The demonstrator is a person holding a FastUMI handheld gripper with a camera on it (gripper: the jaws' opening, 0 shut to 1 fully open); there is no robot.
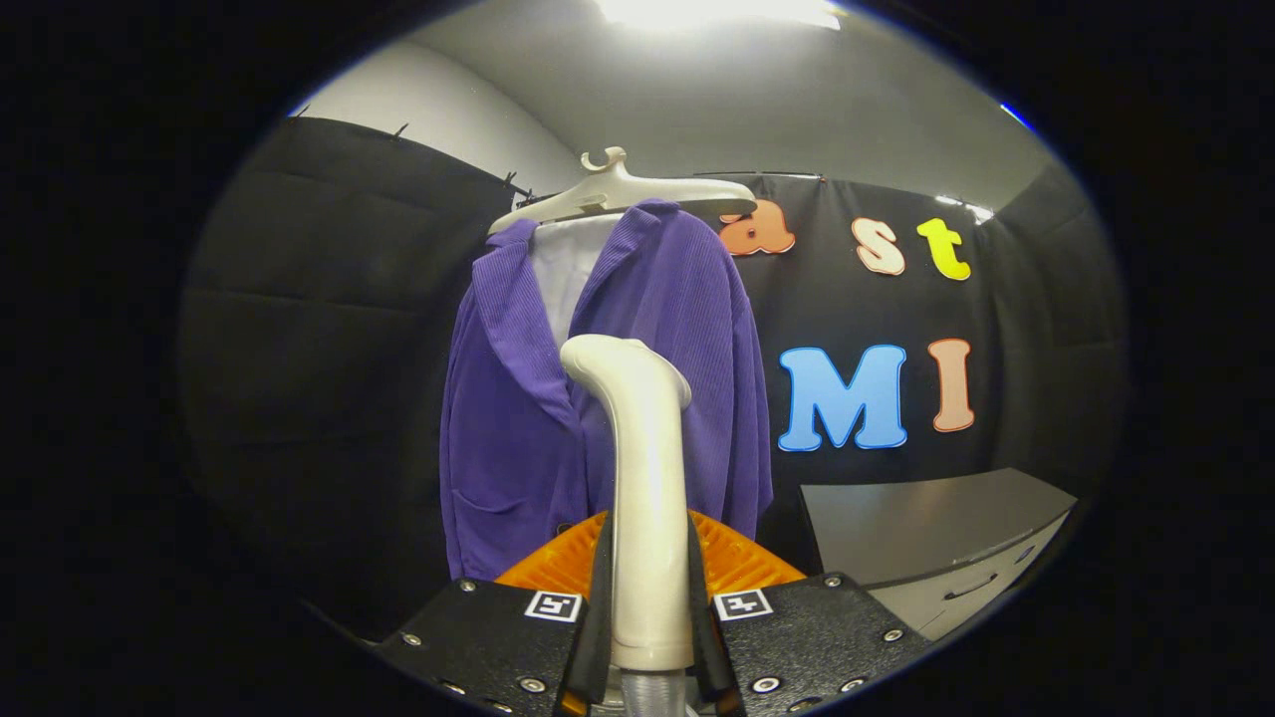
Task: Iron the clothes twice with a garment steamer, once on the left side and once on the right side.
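Beyond the fingers, against the booth wall (329, 329), hangs the jacket (637, 398), purple and ribbed, open at the front over a white lining, on a pale hanger (623, 194). A grey cabinet (926, 538) stands to its right, lower down. The steamer (645, 498) rises upright between the fingers, its bent head turned toward the jacket's middle, at chest height. The gripper (647, 627) is clamped on the steamer's handle, a finger pressing each side.

Risks, as I judge them: the head sits near the centre opening, so a stroke started here could run down the gap and treat neither side properly. The jacket hangs loose from one hook; a firm push may swing or twist it on the hanger, or slide it off. The handle is smooth and tall above the grip, so side pressure on the head could lever it round in the fingers. How close the head is to the cloth cannot be told.
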